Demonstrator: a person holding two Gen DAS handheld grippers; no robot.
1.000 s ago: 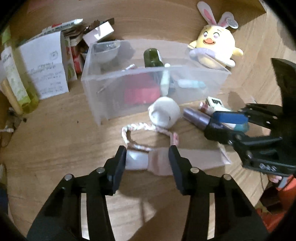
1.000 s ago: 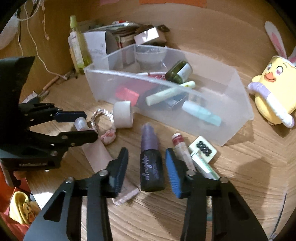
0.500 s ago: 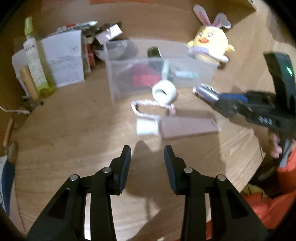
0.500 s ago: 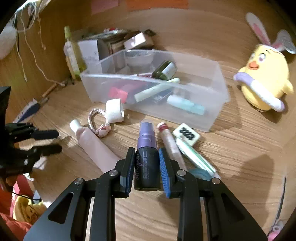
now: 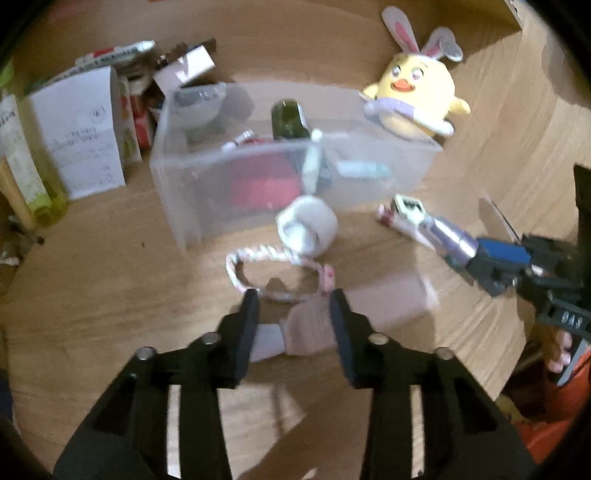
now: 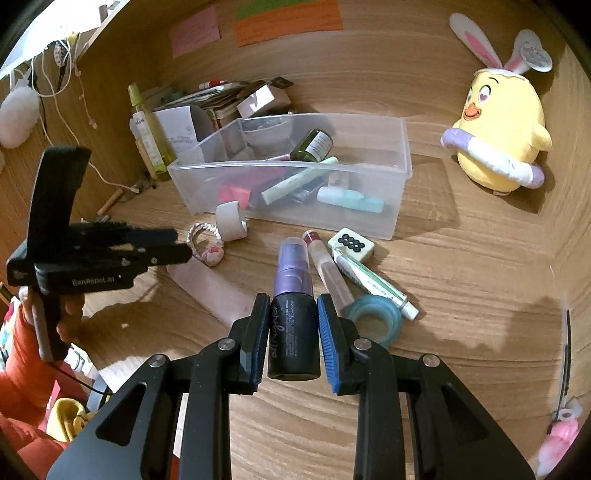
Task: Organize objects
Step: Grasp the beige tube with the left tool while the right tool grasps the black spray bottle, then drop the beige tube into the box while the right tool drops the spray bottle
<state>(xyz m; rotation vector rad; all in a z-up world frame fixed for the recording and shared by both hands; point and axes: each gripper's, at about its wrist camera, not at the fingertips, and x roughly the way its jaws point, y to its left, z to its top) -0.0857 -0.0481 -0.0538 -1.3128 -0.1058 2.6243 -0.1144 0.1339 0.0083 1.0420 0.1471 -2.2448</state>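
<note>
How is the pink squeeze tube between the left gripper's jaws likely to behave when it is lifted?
The pink squeeze tube looks soft and flat-ended, so it probably dents as the left gripper closes. Long and held near its white cap, its free end may droop. It seems unlikely to roll.

A yellow plush chick with pink-lined rabbit ears sits at the upper right of the right wrist view, a lilac and white ring around its belly. Pink and orange paper notes are stuck to the wooden back wall at the top centre. White cords and a white pompom hang at the upper left. A small pink figure lies at the lower right edge. The wooden desk fills the middle and bottom of the frame.
</note>
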